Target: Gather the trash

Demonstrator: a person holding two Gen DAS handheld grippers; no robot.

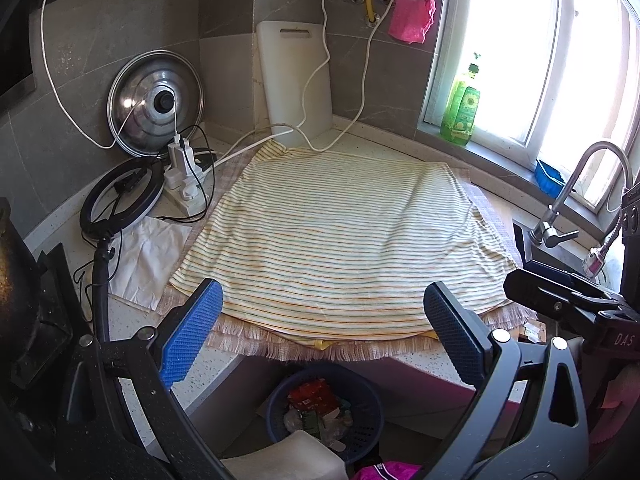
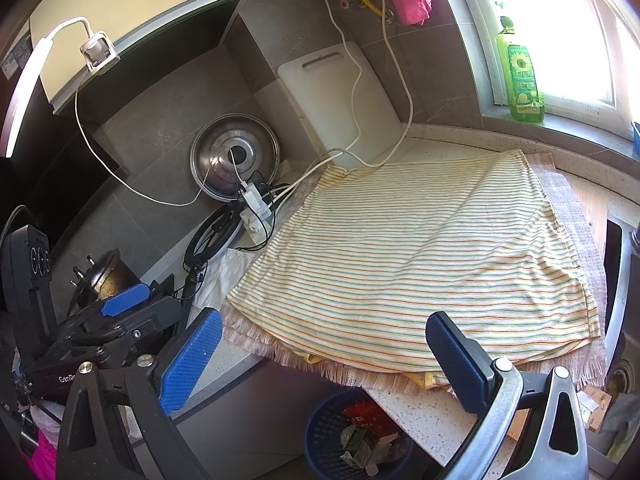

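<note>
Your trash sits in the round dark-blue perforated plastic basket (image 1: 362, 432) on the floor below the front edge of the speckled pale stone desk (image 1: 132, 312). Inside it you can see a red printed wrapper (image 1: 310, 396), a green carton piece and crumpled clear and white scraps; it looks nearly full. A white foam-like block (image 1: 280, 456) lies just beside its rim.

Above it, the yellow cloth with thin orange and green stripes (image 1: 340, 240) lies flat and bare on a fringed woven mat (image 1: 340, 350), whose fringe overhangs the desk edge.

Your left gripper (image 1: 322, 326) hangs over that edge with its ribbed blue fingers (image 1: 192, 332) spread wide, holding nothing. Your right gripper (image 2: 324, 360) is likewise wide and empty.

Left of the cloth lie crumpled white paper (image 1: 148, 256), a black ring light (image 1: 120, 196) and a white power strip (image 1: 184, 184) with tangled cables. A steel pot lid (image 1: 156, 100) and a white plastic cutting board (image 1: 294, 84) lean on the grey tiled wall. A green detergent bottle (image 1: 460, 108) stands on the windowsill.
</note>
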